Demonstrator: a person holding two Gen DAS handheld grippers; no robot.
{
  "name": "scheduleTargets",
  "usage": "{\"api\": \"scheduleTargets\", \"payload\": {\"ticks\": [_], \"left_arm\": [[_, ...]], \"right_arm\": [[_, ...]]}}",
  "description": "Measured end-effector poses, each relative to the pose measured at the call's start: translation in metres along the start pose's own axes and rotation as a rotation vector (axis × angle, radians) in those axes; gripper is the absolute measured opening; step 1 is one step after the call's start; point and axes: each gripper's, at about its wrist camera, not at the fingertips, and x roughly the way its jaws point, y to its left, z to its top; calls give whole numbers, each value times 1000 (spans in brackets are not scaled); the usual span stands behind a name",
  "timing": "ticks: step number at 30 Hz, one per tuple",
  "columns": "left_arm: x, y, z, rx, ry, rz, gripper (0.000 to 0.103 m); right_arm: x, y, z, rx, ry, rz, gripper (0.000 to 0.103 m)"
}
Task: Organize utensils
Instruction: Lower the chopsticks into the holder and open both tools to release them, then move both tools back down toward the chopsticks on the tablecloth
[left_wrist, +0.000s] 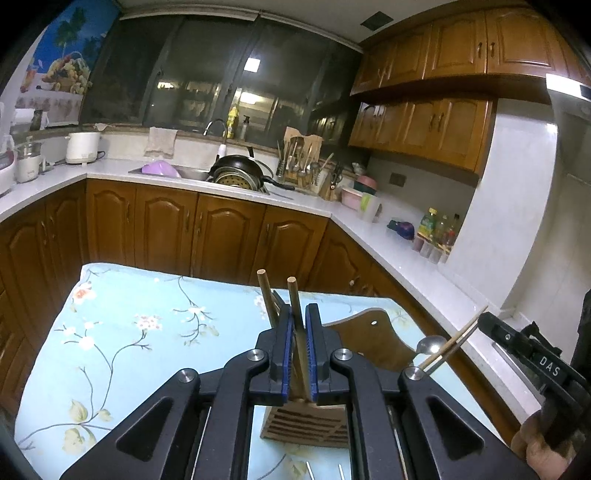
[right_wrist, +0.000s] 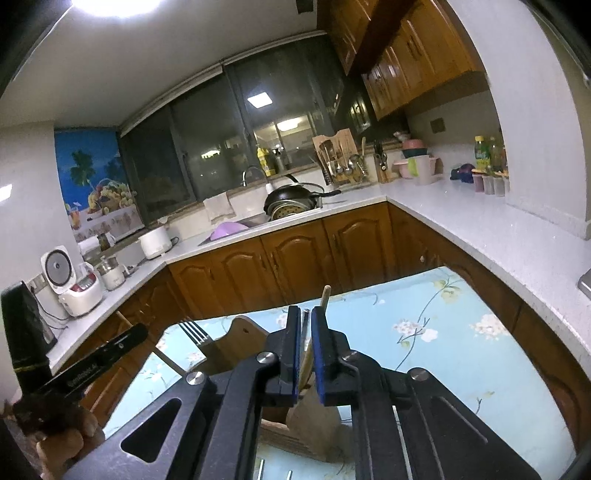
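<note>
My left tongs (left_wrist: 299, 325) are clamped on chopsticks (left_wrist: 294, 295): I count two brown tips poking up, one squarely between the blue pads, the other leaning just left of them. Below sits one wooden utensil block (left_wrist: 306, 424) on the floral-clothed counter (left_wrist: 147, 332), slots facing me. My right tongs (right_wrist: 306, 332) are pinched on a pale wooden stick (right_wrist: 325, 297); from the left view it looks like a pair of thin sticks, though I can't be sure through the blur. The left view alone shows one spoon (left_wrist: 430, 344) bowl beside that pair. The right view alone shows one fork (right_wrist: 194, 330), four tines, over the block's curved back (right_wrist: 240, 336). Two small metal ends lie on the cloth at the bottom edge in both views.
</note>
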Motion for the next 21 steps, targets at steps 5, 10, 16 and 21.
{"api": "scheduleTargets", "payload": {"ticks": [5,10,16,21], "left_arm": [[-17,0,0,-5,-25,-14,30],[-42,-1,-9,-11,-58,-14,50],[-73,4,-32,-26,-70,-11,65],[-100,11,-54,-46,-45,14,70]], "right_arm": [[-13,-9,4,39,-26,18,45],[-35,-11,5,60,-68,45,75],[-59,-14,-8,66,-72,56,86],[-75,-20,-26,79,-51,50,88]]}}
